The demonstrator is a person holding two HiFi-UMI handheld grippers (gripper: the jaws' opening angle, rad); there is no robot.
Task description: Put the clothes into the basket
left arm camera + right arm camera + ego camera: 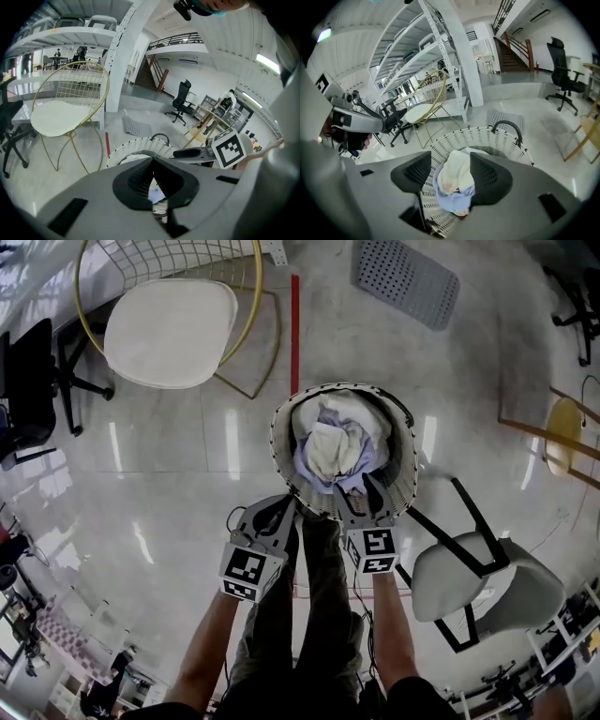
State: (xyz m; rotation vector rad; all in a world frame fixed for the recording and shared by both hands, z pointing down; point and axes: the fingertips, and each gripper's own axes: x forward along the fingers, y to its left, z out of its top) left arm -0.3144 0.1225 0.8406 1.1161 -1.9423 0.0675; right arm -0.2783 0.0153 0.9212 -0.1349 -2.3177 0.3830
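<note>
- Clothes (457, 180) show in the gap between the jaws of the right gripper (451, 171), which are spread wide and touch nothing that I can be sure of.
- Those clothes are a cream piece on top of a light blue piece, and they lie in the basket (440, 150) under the jaws.
- The left gripper (151, 164) has its jaws pressed together at the tips, with nothing pinched between them.
- In the head view the right gripper (361, 488) hangs over the near rim of the basket (281, 442), pointing down into it.
- The left gripper (286, 507) is just beside the basket, at its near left edge.
- Both bare arms reach forward and down, close together, with one marker cube above each hand.
- The basket is white and woven, with a black handle (506, 125) at the far side.
- It stands on the shiny floor and is piled with clothes (333, 451): cream, white and pale blue.
- A red line (294, 324) runs along the floor behind the basket.
- A white chair (169, 320) with a gold wire frame stands to the far left.
- A grey chair (469, 582) stands to the right.
</note>
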